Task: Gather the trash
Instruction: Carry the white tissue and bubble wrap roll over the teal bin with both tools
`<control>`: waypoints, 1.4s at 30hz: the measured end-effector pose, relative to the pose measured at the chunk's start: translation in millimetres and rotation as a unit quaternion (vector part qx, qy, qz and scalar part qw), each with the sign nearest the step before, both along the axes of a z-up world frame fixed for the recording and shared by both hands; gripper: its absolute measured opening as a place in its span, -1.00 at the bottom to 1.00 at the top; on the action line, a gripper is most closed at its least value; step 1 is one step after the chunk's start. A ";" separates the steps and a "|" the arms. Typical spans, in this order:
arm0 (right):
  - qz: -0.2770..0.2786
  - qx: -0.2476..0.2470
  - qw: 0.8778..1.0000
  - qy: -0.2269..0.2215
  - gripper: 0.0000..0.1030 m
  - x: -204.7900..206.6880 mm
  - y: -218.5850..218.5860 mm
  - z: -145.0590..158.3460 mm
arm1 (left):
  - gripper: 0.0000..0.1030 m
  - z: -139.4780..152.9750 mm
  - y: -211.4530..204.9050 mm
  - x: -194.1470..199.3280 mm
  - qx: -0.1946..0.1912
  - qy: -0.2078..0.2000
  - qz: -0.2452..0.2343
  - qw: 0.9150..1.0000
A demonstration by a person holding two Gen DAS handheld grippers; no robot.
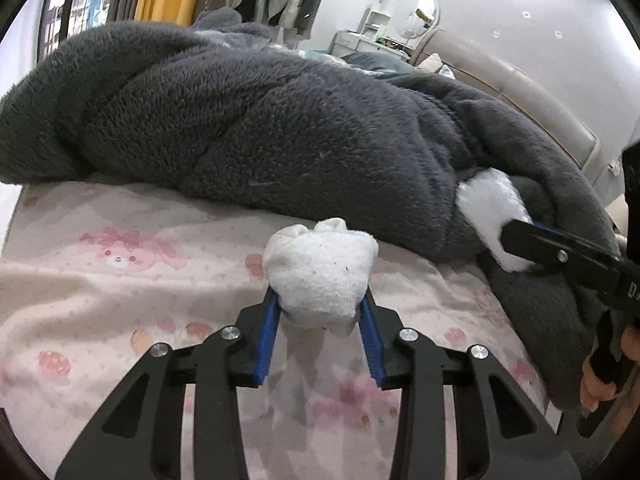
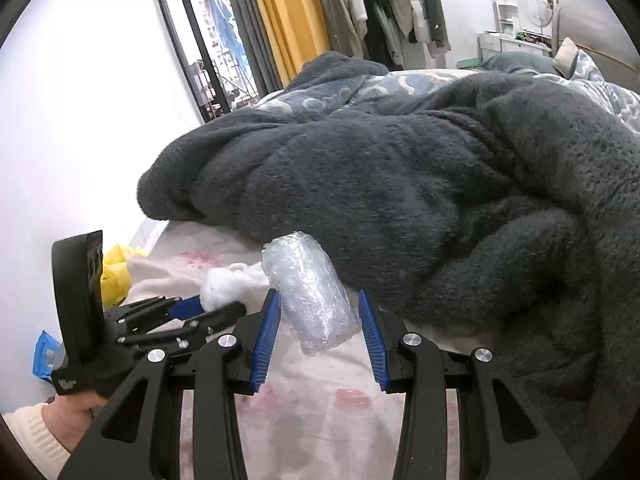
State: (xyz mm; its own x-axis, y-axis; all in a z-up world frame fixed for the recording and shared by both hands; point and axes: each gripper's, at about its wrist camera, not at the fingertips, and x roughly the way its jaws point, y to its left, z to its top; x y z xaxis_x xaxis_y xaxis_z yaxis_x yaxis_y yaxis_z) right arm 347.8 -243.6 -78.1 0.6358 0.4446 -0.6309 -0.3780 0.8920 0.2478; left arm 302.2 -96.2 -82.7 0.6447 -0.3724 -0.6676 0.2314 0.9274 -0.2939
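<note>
Two letters, "DA", show on the right gripper (image 1: pixel 508 240).

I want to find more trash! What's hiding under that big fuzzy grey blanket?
Only the pink patterned sheet shows at the edge of the grey blanket, and a blue-grey patterned quilt peeks out behind it. Whatever lies beneath the blanket is covered, so nobody can tell.

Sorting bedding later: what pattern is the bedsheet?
Pale pink bedsheet with pink bear prints, clearest in the left wrist view.
</note>
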 end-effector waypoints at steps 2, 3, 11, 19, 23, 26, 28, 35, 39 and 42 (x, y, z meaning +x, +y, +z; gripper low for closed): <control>0.005 0.000 1.000 0.000 -0.21 -4.6 7.9 0.5 | -0.22 3.9 -2.4 -6.4 0.005 -0.006 -0.001 1.000; 0.006 -0.001 1.000 0.000 -0.21 -5.6 11.3 1.0 | -0.22 6.3 -0.3 -12.5 0.008 -0.009 0.000 1.000; 0.025 0.004 1.000 -0.008 -0.21 -30.9 40.4 9.1 | -0.22 20.8 20.8 -45.3 0.018 -0.021 0.022 0.999; 0.043 0.015 0.999 -0.014 -0.21 -50.7 68.8 15.3 | -0.22 30.1 53.3 -78.4 0.033 -0.024 0.050 0.998; 0.058 0.024 0.998 -0.018 -0.20 -60.8 92.8 19.6 | -0.22 31.5 72.5 -95.0 0.035 -0.020 0.069 0.997; 0.074 0.024 0.997 -0.019 -0.21 -68.4 112.4 19.5 | -0.22 32.3 84.2 -107.2 0.042 -0.017 0.080 0.996; 0.084 0.025 0.996 -0.018 -0.21 -73.4 124.5 18.4 | -0.22 33.0 92.9 -115.9 0.049 -0.016 0.087 0.995; 0.113 0.036 0.993 -0.010 -0.21 -86.5 167.5 13.5 | -0.21 31.4 128.7 -146.2 0.066 -0.010 0.118 0.991; 0.135 0.039 0.990 -0.015 -0.21 -98.5 197.1 15.4 | -0.21 29.3 151.2 -160.6 0.072 -0.004 0.138 0.988; 0.153 0.035 0.988 -0.014 -0.21 -104.2 218.2 14.1 | -0.21 28.1 166.0 -168.5 0.076 0.000 0.150 0.986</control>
